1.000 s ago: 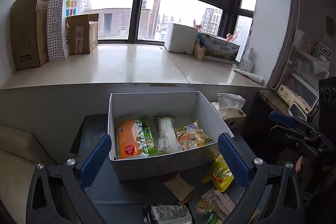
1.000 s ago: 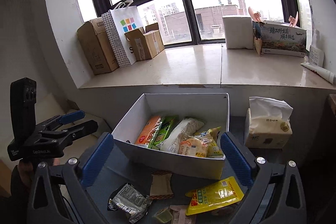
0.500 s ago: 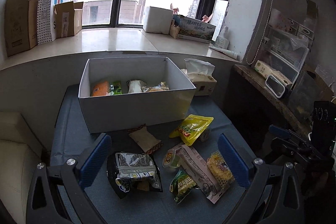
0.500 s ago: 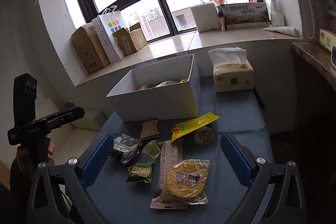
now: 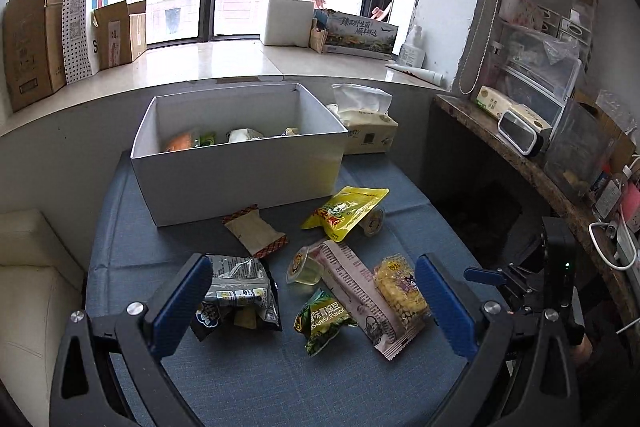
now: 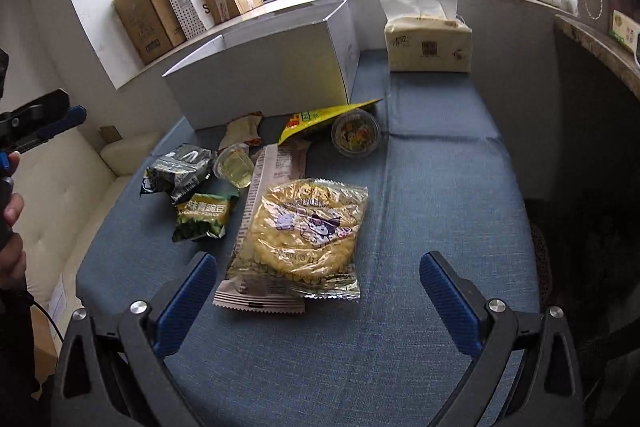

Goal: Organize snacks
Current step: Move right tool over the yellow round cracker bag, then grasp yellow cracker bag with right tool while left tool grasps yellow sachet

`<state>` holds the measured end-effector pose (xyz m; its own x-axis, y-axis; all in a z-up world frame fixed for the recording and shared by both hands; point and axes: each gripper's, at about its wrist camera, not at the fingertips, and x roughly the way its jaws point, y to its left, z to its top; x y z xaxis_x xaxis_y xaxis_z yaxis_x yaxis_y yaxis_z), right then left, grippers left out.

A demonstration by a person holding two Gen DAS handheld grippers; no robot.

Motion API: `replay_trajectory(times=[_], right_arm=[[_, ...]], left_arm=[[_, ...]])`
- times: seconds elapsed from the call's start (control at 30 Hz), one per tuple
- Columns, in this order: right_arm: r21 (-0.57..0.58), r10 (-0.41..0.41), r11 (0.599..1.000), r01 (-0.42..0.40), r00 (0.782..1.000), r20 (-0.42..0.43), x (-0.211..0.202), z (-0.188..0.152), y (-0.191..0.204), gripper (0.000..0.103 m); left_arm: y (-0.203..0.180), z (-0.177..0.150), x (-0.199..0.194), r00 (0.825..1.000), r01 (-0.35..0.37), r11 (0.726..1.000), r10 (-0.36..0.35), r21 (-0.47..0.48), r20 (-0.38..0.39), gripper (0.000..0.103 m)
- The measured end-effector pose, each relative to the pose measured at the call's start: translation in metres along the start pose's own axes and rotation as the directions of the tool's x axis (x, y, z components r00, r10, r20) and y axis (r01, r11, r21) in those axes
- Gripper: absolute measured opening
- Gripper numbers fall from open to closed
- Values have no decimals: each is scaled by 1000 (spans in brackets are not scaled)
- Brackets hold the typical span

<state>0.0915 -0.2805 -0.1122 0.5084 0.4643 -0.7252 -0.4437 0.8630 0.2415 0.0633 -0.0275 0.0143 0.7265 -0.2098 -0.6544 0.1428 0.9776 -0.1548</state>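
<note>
I am holding my right gripper (image 6: pixel 318 301) wide open and empty, hovering just near of the yellow noodle-snack packet (image 6: pixel 306 235), which is lying flat across a long pinkish wrapper (image 6: pixel 264 223) whose long axis is running near to far. My left gripper (image 5: pixel 314 305) is also gaping wide, holding nothing, framing the black-and-silver bag (image 5: pixel 236 297) and the green pea packet (image 5: pixel 322 319). Farther off, the white box (image 5: pixel 240 173) is sitting with snacks inside, a yellow pouch (image 5: pixel 346 211) pointing toward its right corner.
</note>
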Motion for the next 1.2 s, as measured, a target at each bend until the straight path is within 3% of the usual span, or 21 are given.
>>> replay_trajectory(times=[0.33, 0.4, 0.43, 0.5, 0.57, 0.67, 0.8, 1.2], right_arm=[[-23, 26, 999, -28, 993, -115, 45, 0, -1, 102], [-40, 16, 999, -21, 994, -112, 47, 0, 1, 96], [-51, 5, 999, -10, 994, -108, 47, 2, 2, 81], [-43, 6, 999, -11, 995, -99, 44, 4, -1, 63], [-10, 44, 999, -45, 995, -91, 41, 6, -6, 9], [-35, 0, 999, -2, 997, -82, 38, 7, -4, 9], [-43, 0, 999, -3, 998, -67, 32, 8, 0, 3], [-48, 77, 996, -73, 994, 80, -19, 46, 18, 2]], left_arm=[[0, -9, 10, 998, -46, 999, 45, -9, -50, 103], [-2, -11, 11, 997, -54, 999, 54, -2, -54, 103], [-2, -12, 11, 997, -59, 998, 59, 1, -57, 103], [-1, -13, 12, 996, -63, 998, 63, 0, -60, 103], [1, -14, 12, 996, -61, 998, 61, -5, -60, 103], [2, -14, 11, 997, -60, 998, 59, -13, -57, 103], [5, -16, 10, 996, -64, 998, 63, -18, -58, 103], [21, -24, 6, 997, -53, 997, 50, -60, -52, 103]])
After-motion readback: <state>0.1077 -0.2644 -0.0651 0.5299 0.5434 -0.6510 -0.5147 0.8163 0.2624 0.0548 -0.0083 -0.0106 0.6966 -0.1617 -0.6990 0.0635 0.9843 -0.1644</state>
